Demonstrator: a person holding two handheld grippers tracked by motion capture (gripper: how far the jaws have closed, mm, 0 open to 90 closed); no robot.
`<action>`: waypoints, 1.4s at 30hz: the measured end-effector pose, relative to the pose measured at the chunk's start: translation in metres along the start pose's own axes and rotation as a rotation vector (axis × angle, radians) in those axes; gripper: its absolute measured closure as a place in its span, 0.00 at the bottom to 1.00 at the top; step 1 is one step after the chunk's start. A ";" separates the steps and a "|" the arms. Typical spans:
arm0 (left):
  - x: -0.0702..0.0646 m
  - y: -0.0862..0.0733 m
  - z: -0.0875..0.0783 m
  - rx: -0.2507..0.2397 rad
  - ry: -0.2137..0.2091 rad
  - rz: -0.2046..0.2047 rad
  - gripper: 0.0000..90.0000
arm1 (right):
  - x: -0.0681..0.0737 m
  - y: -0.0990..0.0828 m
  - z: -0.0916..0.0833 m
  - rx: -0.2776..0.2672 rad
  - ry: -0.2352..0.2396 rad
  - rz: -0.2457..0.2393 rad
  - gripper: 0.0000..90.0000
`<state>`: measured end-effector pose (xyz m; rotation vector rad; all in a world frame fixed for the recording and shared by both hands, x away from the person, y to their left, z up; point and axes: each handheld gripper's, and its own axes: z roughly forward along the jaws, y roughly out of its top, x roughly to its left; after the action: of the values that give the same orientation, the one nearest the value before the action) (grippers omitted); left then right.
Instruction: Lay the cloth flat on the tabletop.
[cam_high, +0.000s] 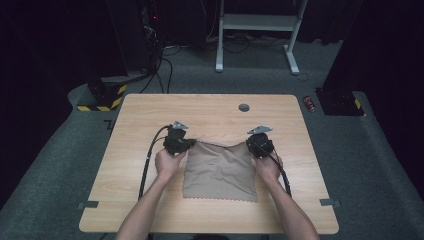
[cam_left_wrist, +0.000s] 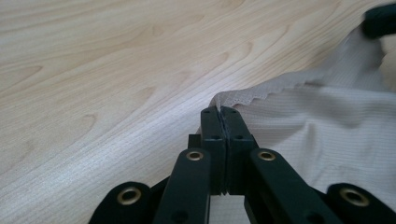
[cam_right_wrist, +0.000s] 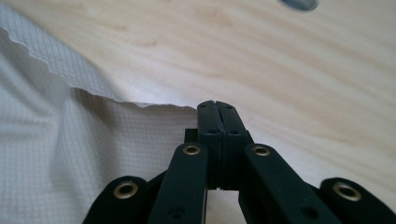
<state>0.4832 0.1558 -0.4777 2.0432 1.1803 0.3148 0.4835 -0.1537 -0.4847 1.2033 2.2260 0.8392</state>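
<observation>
High view: a tan cloth (cam_high: 220, 171) lies on the wooden table (cam_high: 150, 210), its far corners at the left gripper (cam_high: 186, 143) and the right gripper (cam_high: 255, 143). 
Left gripper view: jaws clamped together on the cloth's scalloped corner (cam_left_wrist: 224, 99). 
Right gripper view: jaws pressed together at the cloth's corner (cam_right_wrist: 187, 108); the pinch itself is hidden.

light: table (cam_high: 150, 107) evenly lit, surroundings dark | shadows: soft | blur: near claw parts
</observation>
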 end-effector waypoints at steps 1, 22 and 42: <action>0.002 0.002 0.003 0.009 0.003 -0.002 0.99 | -0.002 0.002 -0.001 0.006 -0.004 0.012 1.00; 0.013 0.002 0.030 0.048 0.144 -0.029 0.66 | -0.025 -0.003 0.027 0.022 -0.043 0.123 0.81; 0.027 -0.006 0.038 0.055 0.242 -0.053 0.56 | -0.024 -0.006 0.033 0.083 -0.034 0.084 0.84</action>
<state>0.5141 0.1620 -0.5122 2.0591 1.3997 0.5203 0.5137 -0.1672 -0.5098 1.3483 2.2151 0.7593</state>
